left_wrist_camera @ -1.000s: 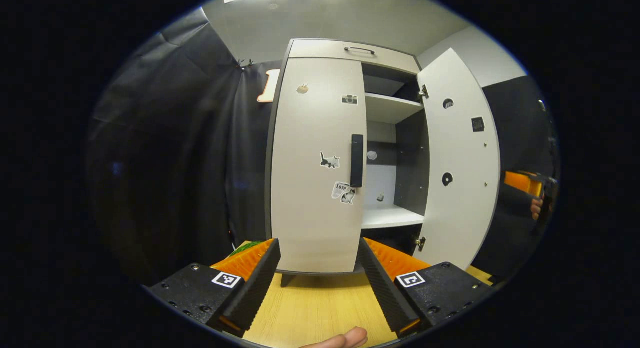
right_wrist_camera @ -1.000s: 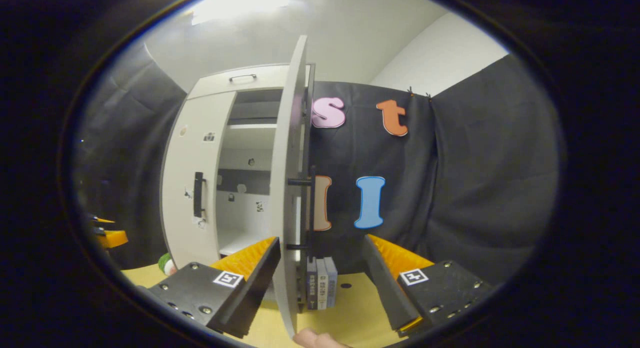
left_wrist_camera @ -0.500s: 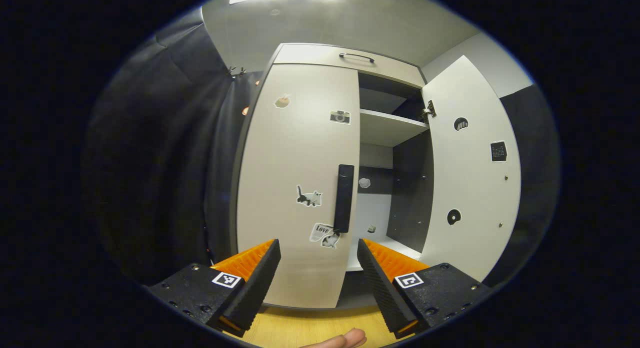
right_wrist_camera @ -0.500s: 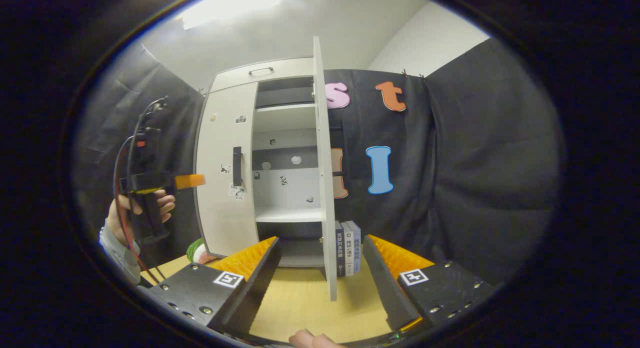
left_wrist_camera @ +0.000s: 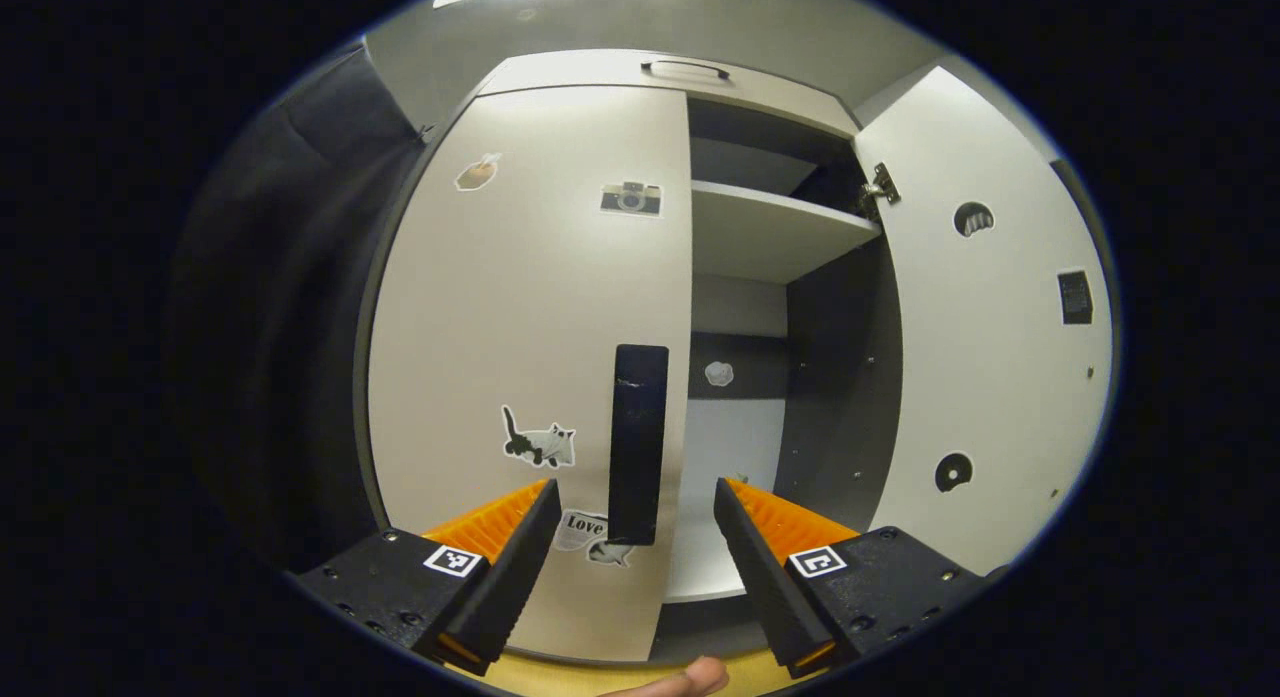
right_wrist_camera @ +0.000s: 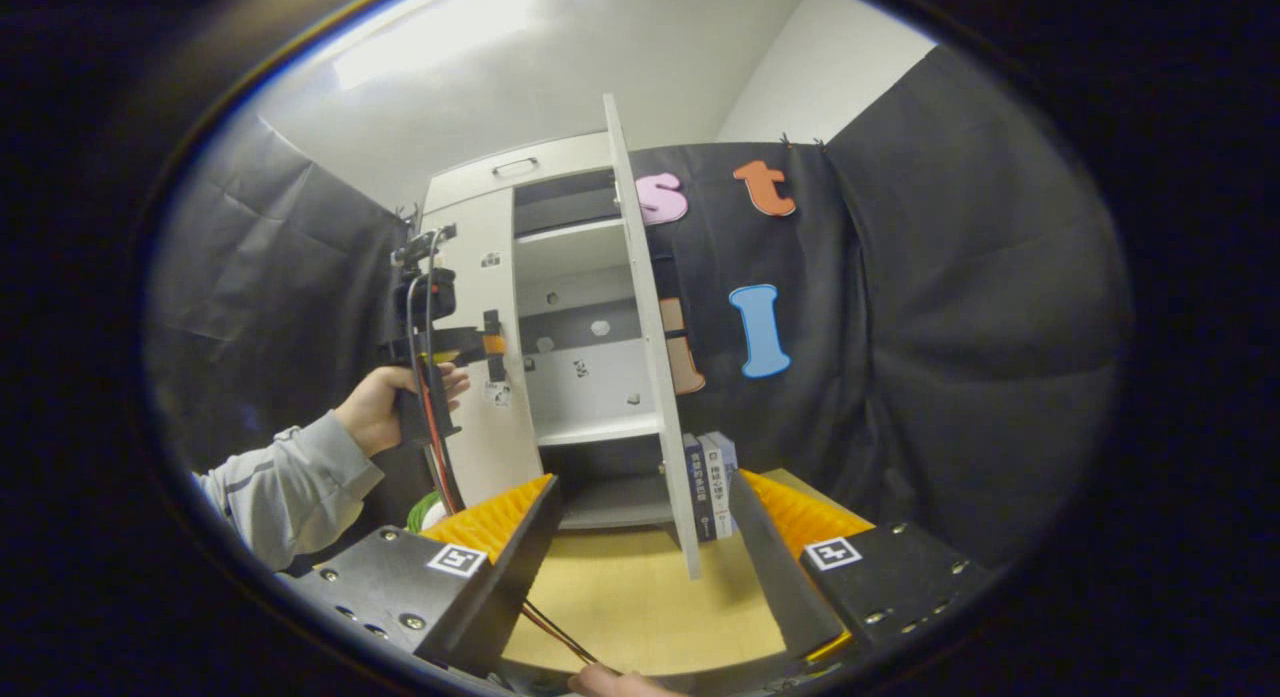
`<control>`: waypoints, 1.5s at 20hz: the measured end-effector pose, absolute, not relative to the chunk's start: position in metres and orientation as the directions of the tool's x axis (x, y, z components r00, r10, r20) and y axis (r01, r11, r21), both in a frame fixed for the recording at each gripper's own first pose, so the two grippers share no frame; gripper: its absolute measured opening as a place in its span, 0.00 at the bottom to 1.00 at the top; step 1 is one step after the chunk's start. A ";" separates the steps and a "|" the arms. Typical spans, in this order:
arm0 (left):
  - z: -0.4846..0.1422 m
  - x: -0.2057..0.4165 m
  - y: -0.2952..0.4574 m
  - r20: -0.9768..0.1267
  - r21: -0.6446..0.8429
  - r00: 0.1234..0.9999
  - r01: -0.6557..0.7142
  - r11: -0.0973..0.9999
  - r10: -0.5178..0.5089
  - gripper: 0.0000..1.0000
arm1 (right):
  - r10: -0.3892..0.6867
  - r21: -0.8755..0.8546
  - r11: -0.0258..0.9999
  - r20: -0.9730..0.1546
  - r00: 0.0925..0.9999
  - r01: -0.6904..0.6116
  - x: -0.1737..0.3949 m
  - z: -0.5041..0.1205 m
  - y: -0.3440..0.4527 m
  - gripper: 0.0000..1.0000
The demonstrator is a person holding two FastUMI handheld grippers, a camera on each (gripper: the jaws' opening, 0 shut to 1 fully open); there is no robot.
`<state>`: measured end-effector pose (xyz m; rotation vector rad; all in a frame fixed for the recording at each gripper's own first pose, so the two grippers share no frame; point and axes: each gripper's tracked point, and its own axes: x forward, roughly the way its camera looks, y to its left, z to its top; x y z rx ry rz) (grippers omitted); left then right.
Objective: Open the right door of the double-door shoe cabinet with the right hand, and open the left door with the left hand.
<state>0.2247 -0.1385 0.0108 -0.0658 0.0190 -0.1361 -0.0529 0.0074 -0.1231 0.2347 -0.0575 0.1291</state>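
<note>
The tall pale grey shoe cabinet [left_wrist_camera: 720, 77] has its flat grey right door [left_wrist_camera: 990, 337] swung wide open, in the right part of the left gripper view, so the white shelves [left_wrist_camera: 770, 232] inside can be seen. The flat grey left door [left_wrist_camera: 530, 307] with the little stickers looks shut — it sits in the middle of that view. Low in the middle is the door's long black handle [left_wrist_camera: 638, 442], and the left gripper [left_wrist_camera: 632, 552] points right at it with its orange and black fingers spread apart, one on each side. I think that is so the fingers can slip around the handle and pull. They are not touching it yet. In the right gripper view the right gripper [right_wrist_camera: 645, 557] is spread too, holding nothing, well back over the yellow wooden table [right_wrist_camera: 630, 607]. The open door's thin edge [right_wrist_camera: 650, 347] stands up the middle of that view, with books [right_wrist_camera: 710, 482] just behind its bottom — so that side is tight, but the left door has open room in front to swing.
</note>
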 end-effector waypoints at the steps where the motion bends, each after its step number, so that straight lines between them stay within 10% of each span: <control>1: 0.011 0.231 -0.139 -0.019 -0.043 0.992 0.125 0.991 -0.126 0.96 | 0.124 0.226 0.965 0.072 0.990 -0.137 -0.054 -0.124 0.007 0.96; 9: 0.002 0.263 -0.129 -0.071 -0.035 0.995 0.071 0.997 -0.073 0.94 | 0.113 0.217 0.968 0.070 0.991 -0.126 -0.058 -0.131 -0.002 0.96; 13: 0.000 0.274 -0.137 -0.063 0.000 0.990 0.126 0.992 -0.126 0.46 | 0.117 0.198 0.972 0.077 0.990 -0.130 -0.058 -0.128 0.002 0.99; 30: -0.007 0.257 -0.134 -0.159 -0.050 0.977 0.133 0.990 -0.140 0.22 | 0.080 0.163 0.983 0.064 0.995 -0.089 -0.054 -0.128 0.004 0.96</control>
